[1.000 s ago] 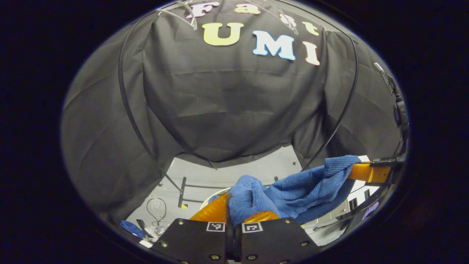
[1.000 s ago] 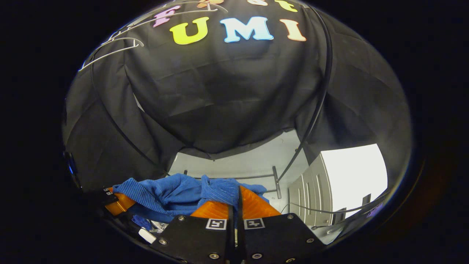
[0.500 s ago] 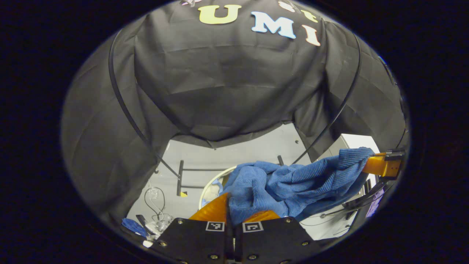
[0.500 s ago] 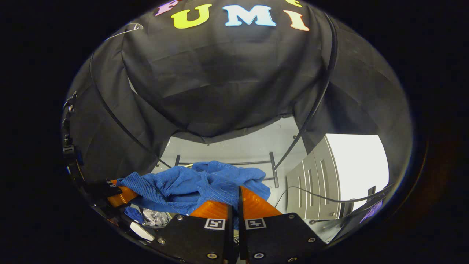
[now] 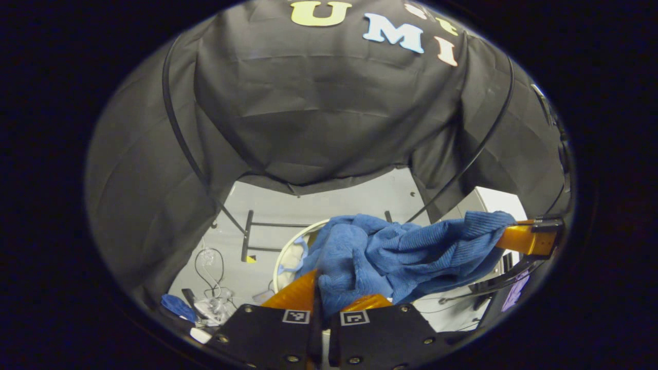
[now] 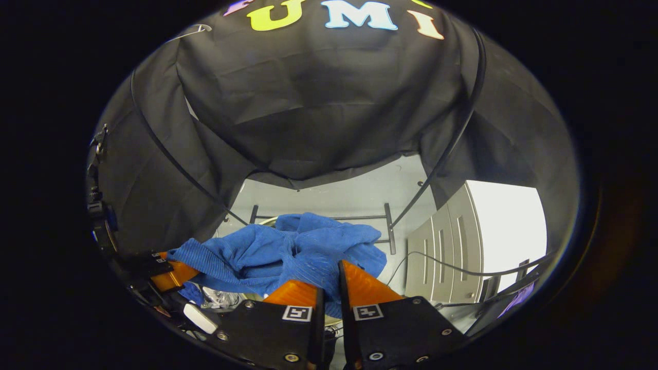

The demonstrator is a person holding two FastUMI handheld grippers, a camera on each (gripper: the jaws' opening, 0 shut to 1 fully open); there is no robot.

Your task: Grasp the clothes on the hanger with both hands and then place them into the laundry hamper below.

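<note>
Both fingers of the left gripper (image 5: 329, 298) clamped on one end of the blue garment (image 5: 401, 252); right gripper (image 6: 329, 282) likewise pinching the other end. Cloth slung between them, sagging above the white-rimmed hamper (image 5: 288, 246) beyond. Best lowered level and together, centred over that rim, releasing only once the bulk sits inside, clear of the black rack bar (image 6: 360, 218) behind.

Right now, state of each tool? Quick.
Left tool: closed, both fingers pinching the blue garment.
Right tool: closed, gripping the other end of that garment, which hangs between the two.
</note>
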